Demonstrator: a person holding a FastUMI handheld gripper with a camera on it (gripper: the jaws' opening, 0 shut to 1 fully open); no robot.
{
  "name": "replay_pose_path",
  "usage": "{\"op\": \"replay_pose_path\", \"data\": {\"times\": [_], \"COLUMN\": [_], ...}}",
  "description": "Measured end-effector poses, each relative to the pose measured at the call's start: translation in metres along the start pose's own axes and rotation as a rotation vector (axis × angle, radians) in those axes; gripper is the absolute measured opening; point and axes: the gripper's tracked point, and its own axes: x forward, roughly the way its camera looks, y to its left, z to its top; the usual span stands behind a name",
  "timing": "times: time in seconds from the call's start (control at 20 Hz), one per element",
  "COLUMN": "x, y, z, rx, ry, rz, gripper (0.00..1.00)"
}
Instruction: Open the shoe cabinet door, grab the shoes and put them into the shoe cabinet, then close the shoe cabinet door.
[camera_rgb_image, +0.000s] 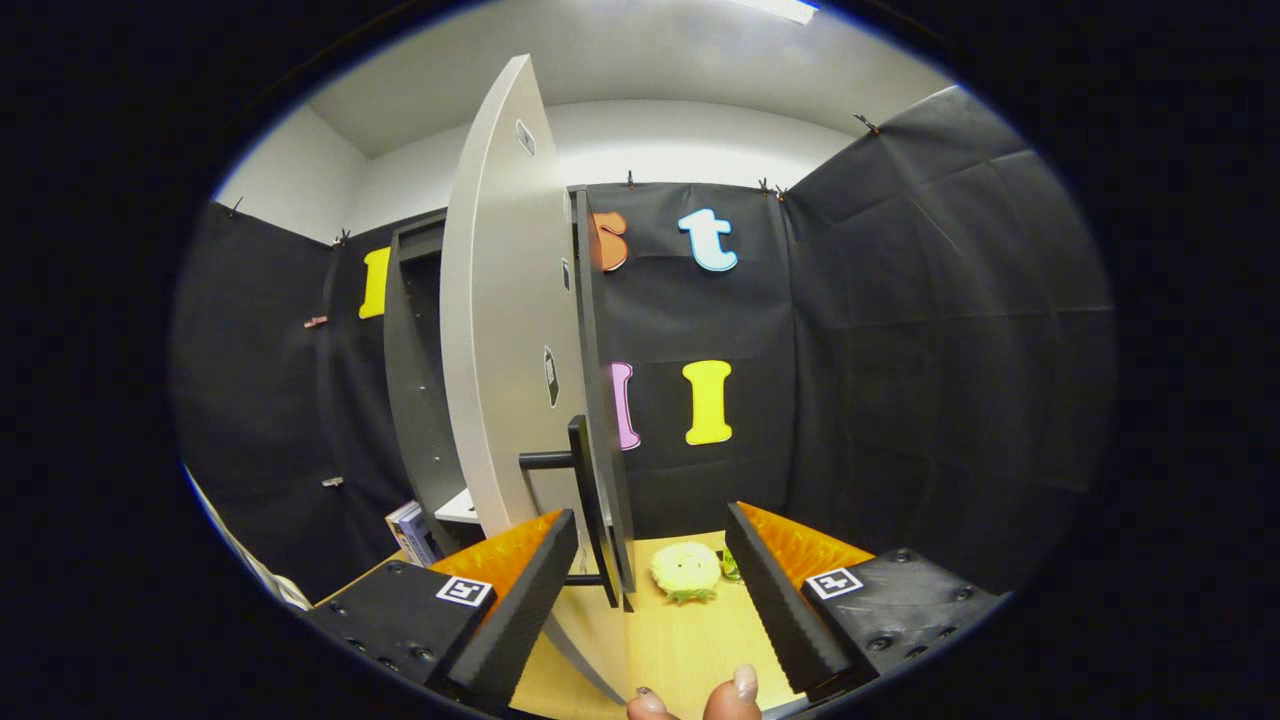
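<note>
Between my two fingers, the gripper (650, 560) gapes with nothing held; one black handle (585, 490) on the one swung-open cabinet door (505, 340) sits just ahead. Beyond lies one yellow shoe (686, 570) on the wooden floor (680, 650); two fingertips (743, 685) below.

One camera, riding on the gripper (650, 560), looking forward along its two fingers (520, 600), which stand apart low in the view. It sits low and very close to the cabinet door (500, 330), meeting it nearly edge-on, with the handle (583, 500) just ahead between the fingers. It tilts up, taking in the ceiling (640, 60) above the cloth walls. Beyond the fingers lies the wooden floor (690, 640); the open cabinet (415, 380) stands behind the door.
</note>
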Motion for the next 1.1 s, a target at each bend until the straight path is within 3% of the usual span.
{"op": "replay_pose_path", "data": {"times": [0.4,0.85,1.1], "x": [0.019,0.044,0.062], "y": [0.081,0.170,0.222], "z": [-0.017,-0.044,-0.052], "rx": [-0.004,0.042,0.015], "ry": [0.024,0.061,0.063], "rz": [0.095,0.091,0.135], "gripper": [0.96,0.96,0.97]}}
